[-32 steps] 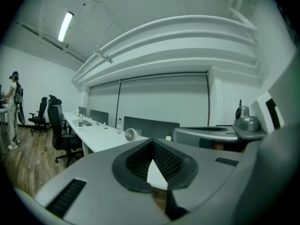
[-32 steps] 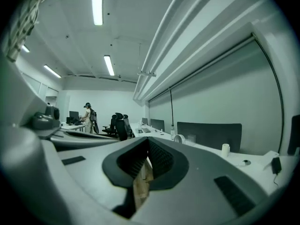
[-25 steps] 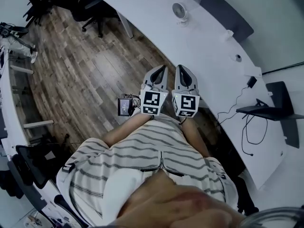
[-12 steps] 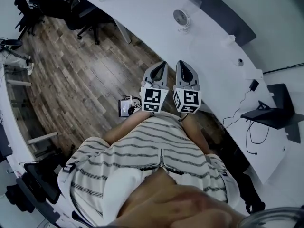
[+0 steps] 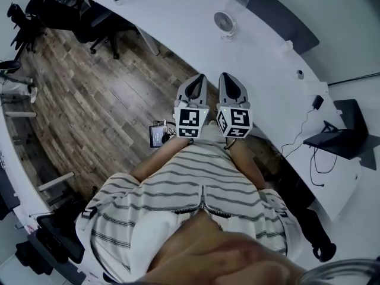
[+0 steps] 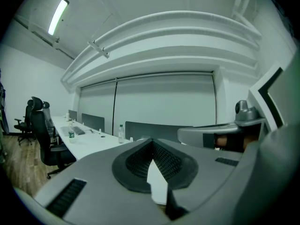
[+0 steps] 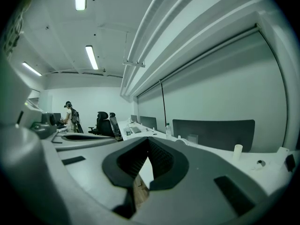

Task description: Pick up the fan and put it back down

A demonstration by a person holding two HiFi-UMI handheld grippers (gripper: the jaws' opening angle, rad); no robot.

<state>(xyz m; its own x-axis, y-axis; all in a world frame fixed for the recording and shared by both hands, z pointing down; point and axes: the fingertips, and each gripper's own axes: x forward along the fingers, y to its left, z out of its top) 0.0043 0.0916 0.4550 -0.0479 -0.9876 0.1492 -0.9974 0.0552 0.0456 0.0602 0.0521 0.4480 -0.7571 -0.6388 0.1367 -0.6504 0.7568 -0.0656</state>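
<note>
We held two grippers side by side just ahead of our one striped shirt (image 5: 196, 180): the left gripper (image 5: 200, 78) and the right gripper (image 5: 228, 77), each with its jaws pressed together on nothing. One small white fan (image 5: 225, 22) stood upright on the one long curved white desk (image 5: 178, 10), well beyond both grippers.

fan (image 5: 225, 22): 1 | tools: 2 – left tool (image 5: 200, 78), right tool (image 5: 226, 76) | water bottles (image 6: 121, 133): 2 | office chairs (image 7: 101, 122): at least 2 | tabletop (image 5: 178, 10): 1
</note>
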